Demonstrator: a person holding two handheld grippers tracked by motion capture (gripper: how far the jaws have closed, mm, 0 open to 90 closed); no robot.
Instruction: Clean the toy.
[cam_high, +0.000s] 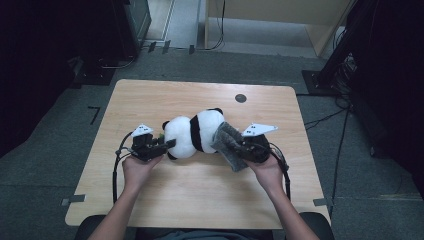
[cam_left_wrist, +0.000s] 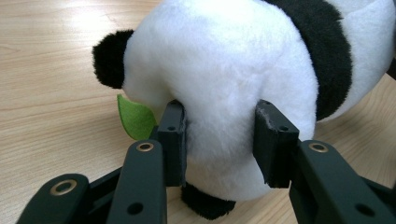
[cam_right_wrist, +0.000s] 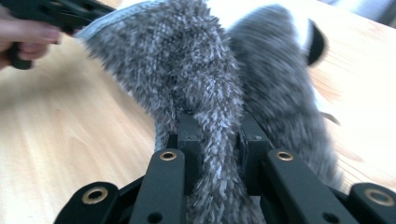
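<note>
— Nearest the near edge of the table (cam_high: 200, 200) are the two forearms; what are the tongs at their ends doing?

— Left gripper (cam_high: 167, 145) has its jaws partly closed on the plush panda (cam_high: 195, 132), the pads pressed into the white fur of one rounded end, with a small green leaf (cam_left_wrist: 135, 116) of felt just beside one pad. Right gripper (cam_high: 239, 147) is pinched nearly shut on a fuzzy grey cloth (cam_high: 227, 142), a fold of it squeezed between the pads in the right gripper view (cam_right_wrist: 217, 154).

— Why hold it that way?

— My guess: the left steadies the toy so it cannot roll or slide, while the right draws the cloth over or around the other end. The cloth touches the panda there and hangs toward the near edge.

— Where does the panda sit, and which way does it run?

— Roughly mid-table, a little toward the near edge. It lies on its side, its long axis running left to right across the table and slanting slightly toward the far right corner. A black ear shows at its far right end, so the head seems to point that way, though I cannot tell for sure.
</note>
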